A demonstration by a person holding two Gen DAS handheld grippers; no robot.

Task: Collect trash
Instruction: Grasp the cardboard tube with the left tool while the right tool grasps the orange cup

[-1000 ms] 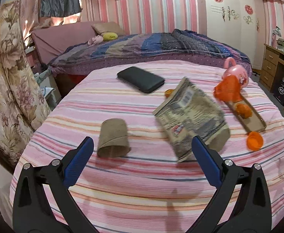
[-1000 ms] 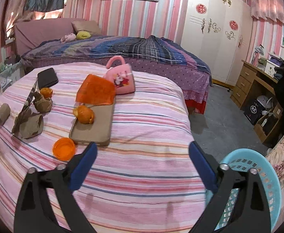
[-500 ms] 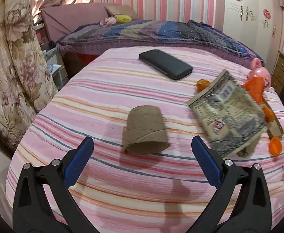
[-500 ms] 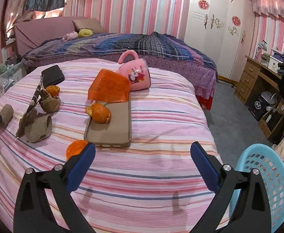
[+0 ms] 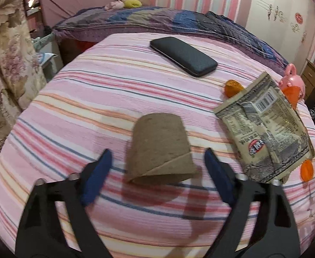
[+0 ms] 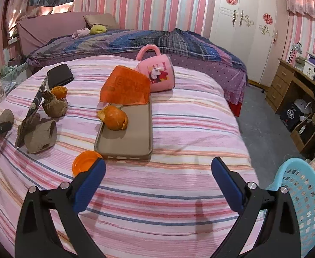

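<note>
A flattened brown cardboard tube (image 5: 159, 146) lies on the pink striped table. My left gripper (image 5: 157, 163) is open, its jaws on either side of the tube's near end, not touching it. A crumpled snack bag (image 5: 263, 133) lies to the right. In the right wrist view, orange peel (image 6: 114, 118) sits on a tan phone case (image 6: 131, 137), with an orange cap (image 6: 84, 163), an orange wrapper (image 6: 125, 88), a second cardboard tube (image 6: 42, 137) and a crumpled brown scrap (image 6: 54, 106). My right gripper (image 6: 158, 172) is open and empty near the front edge.
A blue basket (image 6: 301, 195) stands on the floor at the right. A black phone (image 5: 183, 56) lies at the back of the table. A pink mug (image 6: 159, 71) lies tipped behind the orange wrapper. A bed stands behind, a desk (image 6: 293, 83) to the right.
My left gripper has moved left and forward until its jaws flank the flattened tube, and they have narrowed slightly. My right gripper has shifted a little closer to the phone case.
</note>
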